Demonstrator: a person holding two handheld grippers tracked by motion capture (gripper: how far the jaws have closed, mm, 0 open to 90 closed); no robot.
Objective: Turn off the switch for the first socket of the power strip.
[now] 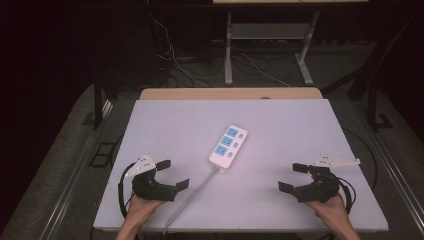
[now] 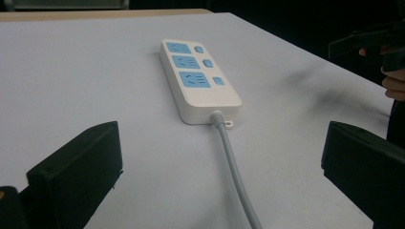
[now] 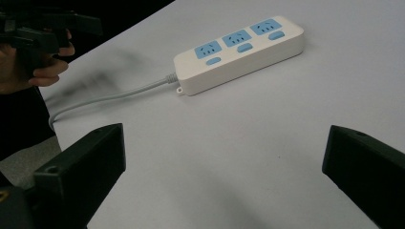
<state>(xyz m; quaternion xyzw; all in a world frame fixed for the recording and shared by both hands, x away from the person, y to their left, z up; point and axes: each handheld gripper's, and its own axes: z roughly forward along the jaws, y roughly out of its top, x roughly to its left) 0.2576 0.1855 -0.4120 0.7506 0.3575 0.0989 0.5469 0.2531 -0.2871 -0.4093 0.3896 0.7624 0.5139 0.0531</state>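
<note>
**A:** Looks like the very start of the job. Strip (image 1: 228, 145) sitting dead centre of the high view, slanted, cord (image 1: 192, 192) running off toward the bottom edge. Left gripper (image 1: 172, 173) at lower left, right gripper (image 1: 291, 176) at lower right, both well apart from it. Nothing touched yet.

**B:** Agreed, approach step at best. Both sets of jaws spread wide, nothing between them. Same story in the gripper views: black blocks at the bottom corners, bare table (image 2: 76, 81) in the gap.

**A:** So what next? Guessing a reach in toward the strip, one from each side.

**B:** Probably. Calls for lining the jaws up across the narrow width, not the length. Way too long the other way. Could also go for the cord first, since it lies closest to the left gripper.

**A:** Material-wise: smooth white plastic shell, rounded corners, flat top. Three pale blue sockets in a row, each with a small blue button beside it. Little mounting tab by the cord exit, lower middle of the left gripper view.

**B:** Slick casing, so likely to slide on that matte white tabletop if nudged instead of pinched. Cord grey, round, rubbery-looking, bends easy. Jaw pads hard, boxy, matte black.
</note>
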